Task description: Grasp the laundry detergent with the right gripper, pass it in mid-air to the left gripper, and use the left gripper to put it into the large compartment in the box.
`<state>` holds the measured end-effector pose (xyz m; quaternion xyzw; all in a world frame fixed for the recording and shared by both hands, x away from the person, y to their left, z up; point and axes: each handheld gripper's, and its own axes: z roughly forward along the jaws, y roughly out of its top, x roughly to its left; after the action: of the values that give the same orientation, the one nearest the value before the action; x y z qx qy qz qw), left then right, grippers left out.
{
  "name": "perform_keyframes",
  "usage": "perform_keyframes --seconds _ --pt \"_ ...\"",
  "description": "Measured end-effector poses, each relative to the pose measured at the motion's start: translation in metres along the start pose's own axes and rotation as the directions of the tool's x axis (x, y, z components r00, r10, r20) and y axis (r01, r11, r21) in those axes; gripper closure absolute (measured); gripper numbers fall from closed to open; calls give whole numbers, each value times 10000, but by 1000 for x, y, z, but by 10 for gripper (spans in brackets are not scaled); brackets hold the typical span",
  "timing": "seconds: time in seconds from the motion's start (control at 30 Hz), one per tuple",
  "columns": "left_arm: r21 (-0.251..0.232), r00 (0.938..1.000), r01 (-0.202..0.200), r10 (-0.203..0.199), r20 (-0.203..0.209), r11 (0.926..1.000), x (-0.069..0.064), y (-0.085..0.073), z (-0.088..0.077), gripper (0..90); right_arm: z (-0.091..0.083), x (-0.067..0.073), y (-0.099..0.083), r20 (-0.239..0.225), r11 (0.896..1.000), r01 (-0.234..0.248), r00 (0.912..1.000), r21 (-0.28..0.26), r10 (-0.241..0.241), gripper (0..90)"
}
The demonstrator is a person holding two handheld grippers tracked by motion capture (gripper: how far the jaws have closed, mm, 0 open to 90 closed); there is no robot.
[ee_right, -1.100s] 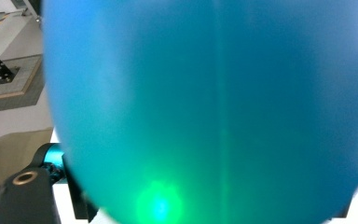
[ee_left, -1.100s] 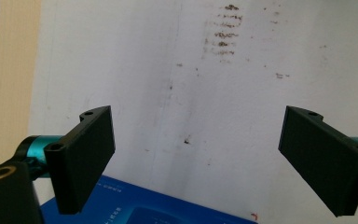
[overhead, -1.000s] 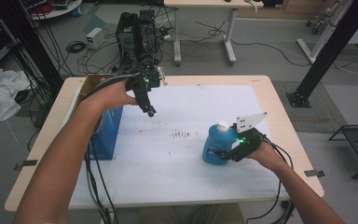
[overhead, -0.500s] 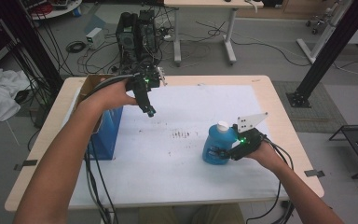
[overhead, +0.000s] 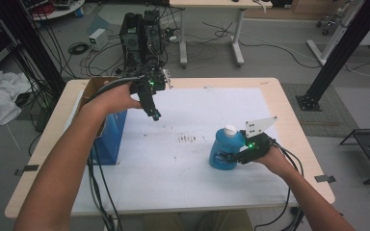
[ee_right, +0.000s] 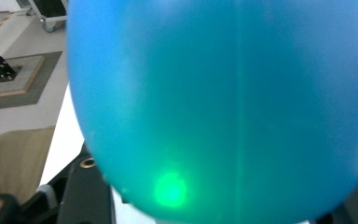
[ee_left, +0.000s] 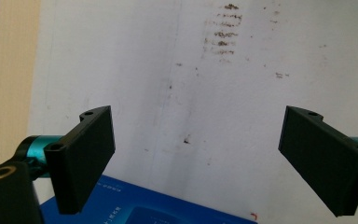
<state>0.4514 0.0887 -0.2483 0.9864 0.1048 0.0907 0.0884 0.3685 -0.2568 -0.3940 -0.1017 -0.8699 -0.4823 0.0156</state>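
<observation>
Blue bottle stands clamped in the right claw

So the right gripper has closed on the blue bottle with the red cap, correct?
Not quite: the blue bottle has a white cap, not red, as the high view shows. The right gripper has just been closing and is shut on it.

left gripper: raised above the table, pointing down, jaws wide apart with nothing between them, forearm stretched forward from the lower left | right gripper: low and level, pointing left, jaws just closed in and clamped on the blue bottle that stands against them, grey plate uppermost
</observation>
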Motion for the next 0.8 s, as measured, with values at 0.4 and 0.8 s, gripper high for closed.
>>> perform_keyframes --seconds 0.4,0.8 --pt "-201 9999 -40 42 118 9998 -5 4 -2 106 0 0 0 62 9989 395 9992 -247 -393 439" --pt "-990 9981 -467 504 349 9940 -24 15 -21 105 -16 5 10 -14 9988 343 9994 -354 -344 439"
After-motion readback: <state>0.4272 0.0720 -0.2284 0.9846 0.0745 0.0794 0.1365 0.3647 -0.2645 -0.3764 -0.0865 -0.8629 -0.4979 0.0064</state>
